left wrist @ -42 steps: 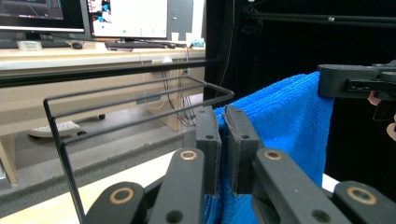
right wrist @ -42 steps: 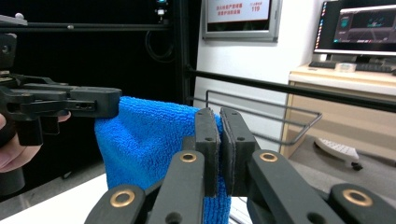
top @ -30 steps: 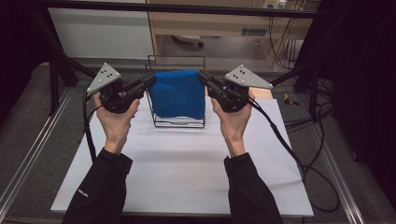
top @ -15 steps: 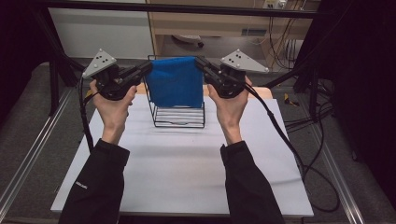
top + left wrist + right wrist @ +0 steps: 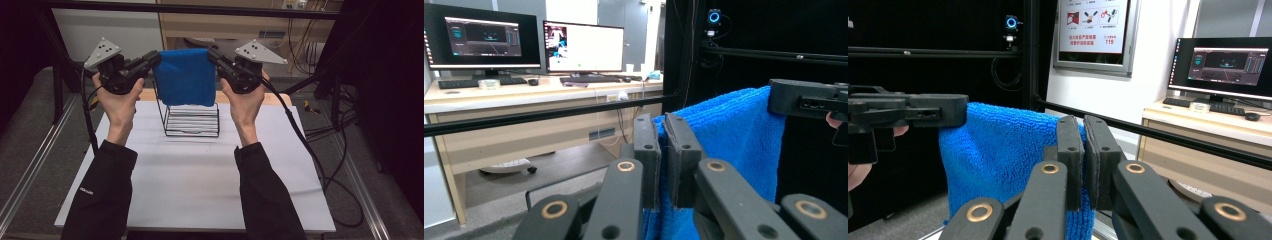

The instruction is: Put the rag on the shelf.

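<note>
A blue towel (image 5: 185,77) hangs stretched between both grippers, high above a black wire rack (image 5: 192,120) at the back of the white table (image 5: 190,175). My left gripper (image 5: 156,57) is shut on the towel's left top corner, and my right gripper (image 5: 212,54) is shut on its right top corner. In the left gripper view the jaws pinch the towel (image 5: 729,130) edge at my left gripper (image 5: 663,135), with the other gripper (image 5: 809,100) beyond. In the right gripper view my right gripper (image 5: 1083,135) clamps the towel (image 5: 998,150). The towel's lower edge hangs just above the rack's top.
A black frame bar (image 5: 200,7) crosses overhead behind the towel. Cables (image 5: 310,145) trail off the table's right side. A wooden desk with monitors (image 5: 524,45) stands beyond the table. Metal rails (image 5: 30,170) run along the floor at left.
Both grippers have risen and moved away from me, lifting the towel up out of the wire rack. It now hangs clear above the rack.
</note>
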The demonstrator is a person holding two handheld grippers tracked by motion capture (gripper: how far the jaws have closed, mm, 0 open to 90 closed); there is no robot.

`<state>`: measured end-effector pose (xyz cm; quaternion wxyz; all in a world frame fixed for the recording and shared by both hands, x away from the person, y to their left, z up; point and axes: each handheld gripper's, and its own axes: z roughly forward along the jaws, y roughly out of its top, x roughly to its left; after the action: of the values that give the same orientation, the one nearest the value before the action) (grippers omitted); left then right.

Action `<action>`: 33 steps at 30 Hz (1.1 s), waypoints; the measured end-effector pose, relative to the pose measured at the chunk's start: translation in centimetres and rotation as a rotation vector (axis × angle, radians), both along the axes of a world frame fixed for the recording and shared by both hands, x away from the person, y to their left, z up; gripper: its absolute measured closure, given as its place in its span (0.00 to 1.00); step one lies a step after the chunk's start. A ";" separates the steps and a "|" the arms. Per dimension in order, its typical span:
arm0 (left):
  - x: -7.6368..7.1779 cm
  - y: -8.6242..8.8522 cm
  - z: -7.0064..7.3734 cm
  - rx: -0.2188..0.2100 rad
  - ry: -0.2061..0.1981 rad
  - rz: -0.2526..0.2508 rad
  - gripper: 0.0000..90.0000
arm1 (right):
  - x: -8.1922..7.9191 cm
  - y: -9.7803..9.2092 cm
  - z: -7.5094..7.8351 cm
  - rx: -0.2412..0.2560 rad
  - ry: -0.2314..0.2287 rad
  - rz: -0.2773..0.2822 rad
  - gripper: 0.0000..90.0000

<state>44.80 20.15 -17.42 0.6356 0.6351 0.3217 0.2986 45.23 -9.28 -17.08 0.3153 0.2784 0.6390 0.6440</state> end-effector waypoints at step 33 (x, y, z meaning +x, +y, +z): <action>4.4 -0.6 3.2 -0.029 -0.019 0.049 0.94 | 3.4 0.5 3.0 0.009 -0.041 -0.041 0.97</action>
<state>49.24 19.54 -14.20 0.6401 0.6150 0.3352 0.3156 48.63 -8.79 -14.05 0.3404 0.2796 0.6236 0.6459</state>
